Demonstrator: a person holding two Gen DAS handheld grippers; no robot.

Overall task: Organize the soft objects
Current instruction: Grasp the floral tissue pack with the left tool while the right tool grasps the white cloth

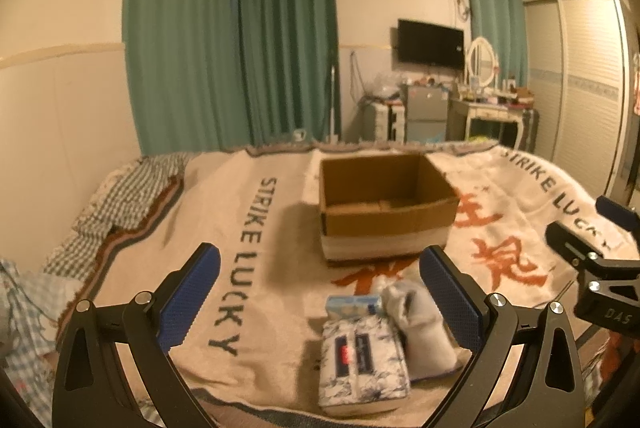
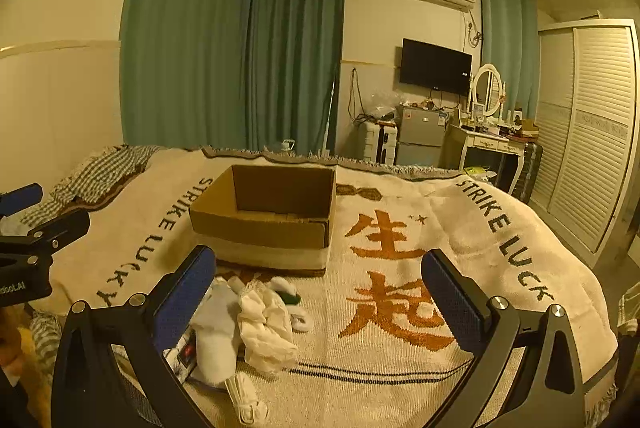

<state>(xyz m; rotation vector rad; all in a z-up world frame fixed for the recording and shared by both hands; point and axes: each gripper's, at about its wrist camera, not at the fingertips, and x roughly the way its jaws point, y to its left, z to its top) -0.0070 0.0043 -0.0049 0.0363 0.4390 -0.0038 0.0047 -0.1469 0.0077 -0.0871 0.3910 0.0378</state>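
Note:
An open cardboard box point(image 1: 384, 204) stands on the bed blanket point(image 1: 256, 308); it also shows in the right wrist view point(image 2: 264, 216). In front of it lies a pile of soft things: a patterned tissue pack point(image 1: 362, 368), a small blue pack point(image 1: 352, 305) and a white sock point(image 1: 420, 324). The right wrist view shows the white sock point(image 2: 216, 332), crumpled white cloth point(image 2: 268, 328) and a folded white item point(image 2: 246, 402). My left gripper point(image 1: 320, 302) is open and empty above the pile. My right gripper point(image 2: 318, 304) is open and empty, right of the pile.
A checked pillow point(image 1: 128, 188) lies at the bed's far left. Green curtains point(image 1: 240, 48), a TV point(image 1: 430, 44), a small fridge point(image 1: 426, 112), a dressing table point(image 1: 496, 108) and a louvred wardrobe point(image 1: 580, 80) stand beyond the bed. The right gripper shows at the left view's right edge point(image 1: 592, 252).

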